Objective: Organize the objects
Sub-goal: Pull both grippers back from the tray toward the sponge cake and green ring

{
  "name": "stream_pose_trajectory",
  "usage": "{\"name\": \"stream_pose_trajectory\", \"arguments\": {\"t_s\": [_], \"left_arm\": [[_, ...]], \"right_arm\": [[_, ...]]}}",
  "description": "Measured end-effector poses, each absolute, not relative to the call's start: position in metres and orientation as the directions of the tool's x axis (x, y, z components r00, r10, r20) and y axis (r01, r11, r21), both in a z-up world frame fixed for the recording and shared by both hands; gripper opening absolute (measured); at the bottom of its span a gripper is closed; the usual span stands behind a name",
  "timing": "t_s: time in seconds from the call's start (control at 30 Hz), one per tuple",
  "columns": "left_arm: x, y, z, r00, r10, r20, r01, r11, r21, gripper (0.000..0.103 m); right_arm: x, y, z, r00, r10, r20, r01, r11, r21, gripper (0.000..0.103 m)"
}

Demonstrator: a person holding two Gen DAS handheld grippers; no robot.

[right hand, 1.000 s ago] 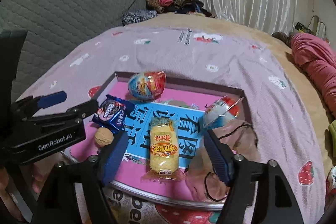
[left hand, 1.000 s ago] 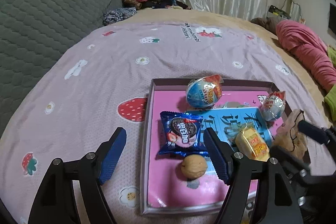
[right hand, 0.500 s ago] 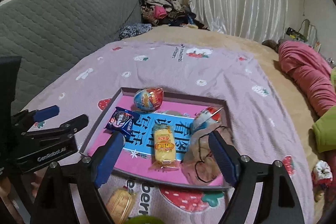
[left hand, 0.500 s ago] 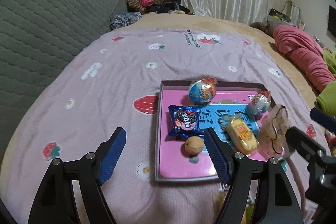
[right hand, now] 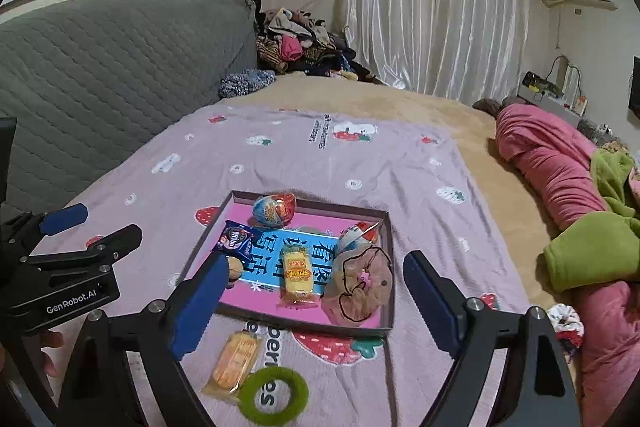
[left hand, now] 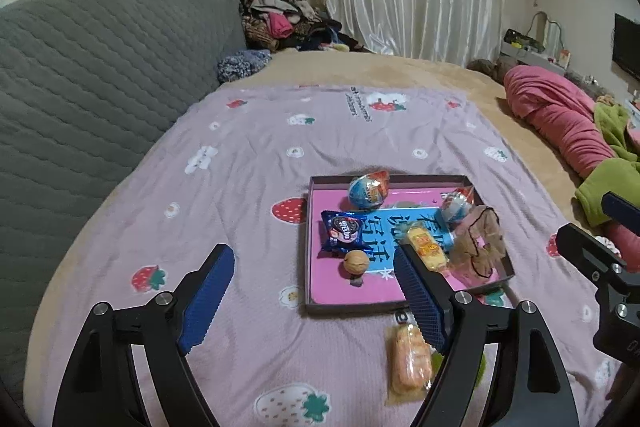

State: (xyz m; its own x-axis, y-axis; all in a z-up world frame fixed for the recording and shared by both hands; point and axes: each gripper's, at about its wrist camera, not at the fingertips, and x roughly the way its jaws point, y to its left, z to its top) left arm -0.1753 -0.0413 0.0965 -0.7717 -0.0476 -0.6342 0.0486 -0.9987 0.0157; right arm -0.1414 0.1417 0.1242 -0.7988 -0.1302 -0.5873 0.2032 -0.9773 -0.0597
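In the left wrist view, the left hand-held gripper (left hand: pixel 314 301) is wide open and holds nothing; the tray (left hand: pixel 348 305) with snacks lies ahead on the bed, and an orange packet (left hand: pixel 410 357) lies outside it, near the right finger. In the right wrist view, the right hand-held gripper (right hand: pixel 316 297) is also wide open and empty, above the packet (right hand: pixel 234 357) and a green ring (right hand: pixel 274 397). The soft blanket (right hand: pixel 280 155) may let the thin packet slip away, or a finger may push the tray.
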Motion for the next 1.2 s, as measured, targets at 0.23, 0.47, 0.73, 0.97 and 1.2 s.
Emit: {"name": "stream_pose_trajectory", "arguments": {"t_s": [0.23, 0.47, 0.73, 0.97, 1.2], "left_arm": [[-0.135, -0.04, 0.123, -0.792, -0.057, -0.607, 0.05, -0.998, 0.028, 0.083], [-0.097, -0.041, 0.145, -0.811, -0.05, -0.583, 0.047, -0.999, 0.02, 0.083], [-0.059, -0.039, 0.163, -0.833, -0.05, -0.551, 0.047, -0.999, 0.02, 0.083], [-0.034, -0.036, 0.17, -0.839, -0.058, -0.54, 0.047, -0.998, 0.035, 0.083], [-0.015, -0.028, 0.175, -0.845, -0.055, -0.532, 0.033, -0.998, 0.05, 0.083]], "right_arm": [[-0.105, 0.144, 0.15, -0.821, -0.13, -0.556, 0.203, -0.977, -0.072, 0.089], [-0.073, 0.144, 0.171, -0.84, -0.122, -0.528, 0.199, -0.976, -0.092, 0.09], [-0.04, 0.147, 0.186, -0.855, -0.117, -0.506, 0.197, -0.974, -0.108, 0.091], [-0.016, 0.148, 0.192, -0.861, -0.12, -0.494, 0.2, -0.973, -0.113, 0.091], [0.006, 0.149, 0.195, -0.864, -0.119, -0.49, 0.203, -0.972, -0.122, 0.091]]}}
